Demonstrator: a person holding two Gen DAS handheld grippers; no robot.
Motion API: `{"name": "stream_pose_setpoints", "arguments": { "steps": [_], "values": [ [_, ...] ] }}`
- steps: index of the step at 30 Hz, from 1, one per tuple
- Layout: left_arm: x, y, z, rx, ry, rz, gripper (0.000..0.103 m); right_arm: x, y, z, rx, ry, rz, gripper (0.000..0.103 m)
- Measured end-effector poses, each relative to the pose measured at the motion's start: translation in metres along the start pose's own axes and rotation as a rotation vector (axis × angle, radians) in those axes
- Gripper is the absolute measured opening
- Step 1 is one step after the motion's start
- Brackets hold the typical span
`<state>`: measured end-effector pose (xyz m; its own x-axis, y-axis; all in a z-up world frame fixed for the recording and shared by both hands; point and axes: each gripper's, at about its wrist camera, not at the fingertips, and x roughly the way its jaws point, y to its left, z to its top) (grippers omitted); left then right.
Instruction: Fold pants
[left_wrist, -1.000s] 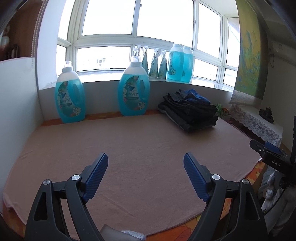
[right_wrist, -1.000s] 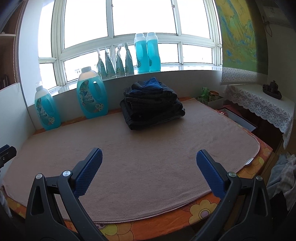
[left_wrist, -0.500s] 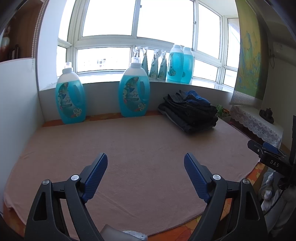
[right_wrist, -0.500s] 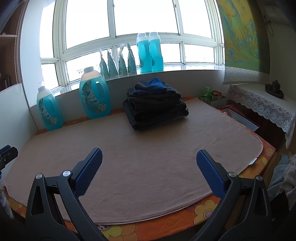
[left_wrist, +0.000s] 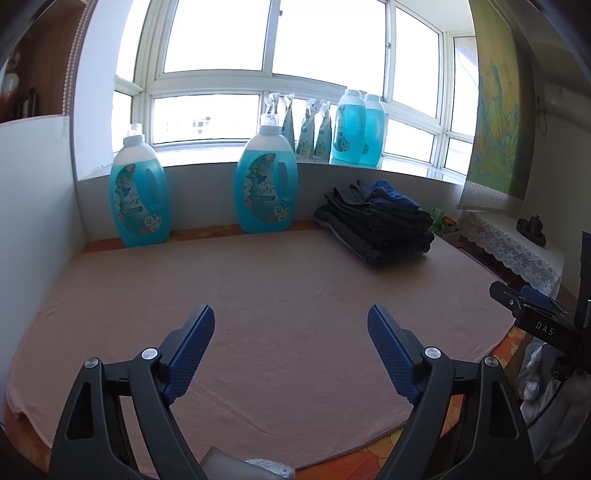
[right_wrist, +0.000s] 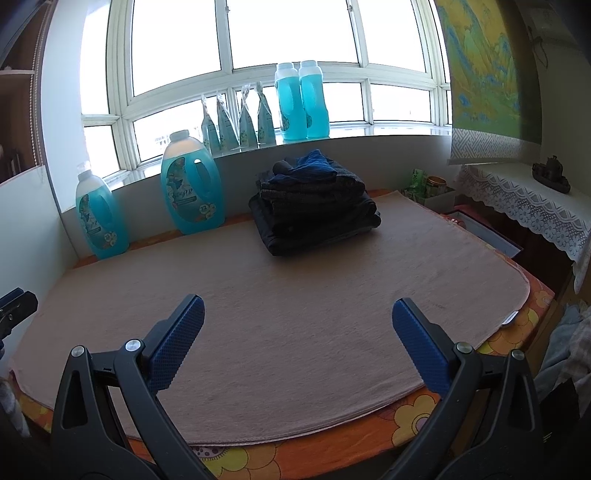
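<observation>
A stack of folded dark pants (left_wrist: 380, 225) (right_wrist: 314, 206), with a blue piece on top, rests at the far side of a pinkish-tan cloth (left_wrist: 280, 295) (right_wrist: 295, 295) that covers the table. My left gripper (left_wrist: 291, 325) hovers open over the near part of the cloth, nothing between its blue pads. My right gripper (right_wrist: 299, 314) is open too, above the near edge, and empty. Its tip (left_wrist: 528, 306) shows at the right edge of the left wrist view. No loose pants lie on the cloth.
Two big blue detergent bottles (left_wrist: 138, 195) (left_wrist: 266, 188) stand at the back of the table, with more bottles and pouches (right_wrist: 301, 101) on the windowsill. A lace-covered side table (right_wrist: 524, 199) is at the right. A flowered orange cover (right_wrist: 424, 410) edges the table. Pale laundry (right_wrist: 569, 347) hangs at the right.
</observation>
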<state>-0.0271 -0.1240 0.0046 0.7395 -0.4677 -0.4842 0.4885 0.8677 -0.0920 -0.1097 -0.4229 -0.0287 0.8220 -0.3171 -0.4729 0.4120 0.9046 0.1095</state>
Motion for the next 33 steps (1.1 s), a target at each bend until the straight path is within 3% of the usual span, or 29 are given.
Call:
{"name": "stream_pose_setpoints", "arguments": {
  "steps": [33],
  "values": [
    [-0.0002, -0.0026, 0.0008, 0.003, 0.0, -0.011, 0.085, 0.0058, 0.0015, -0.0034, 0.011, 0.021, 0.019, 0.103]
  ]
}}
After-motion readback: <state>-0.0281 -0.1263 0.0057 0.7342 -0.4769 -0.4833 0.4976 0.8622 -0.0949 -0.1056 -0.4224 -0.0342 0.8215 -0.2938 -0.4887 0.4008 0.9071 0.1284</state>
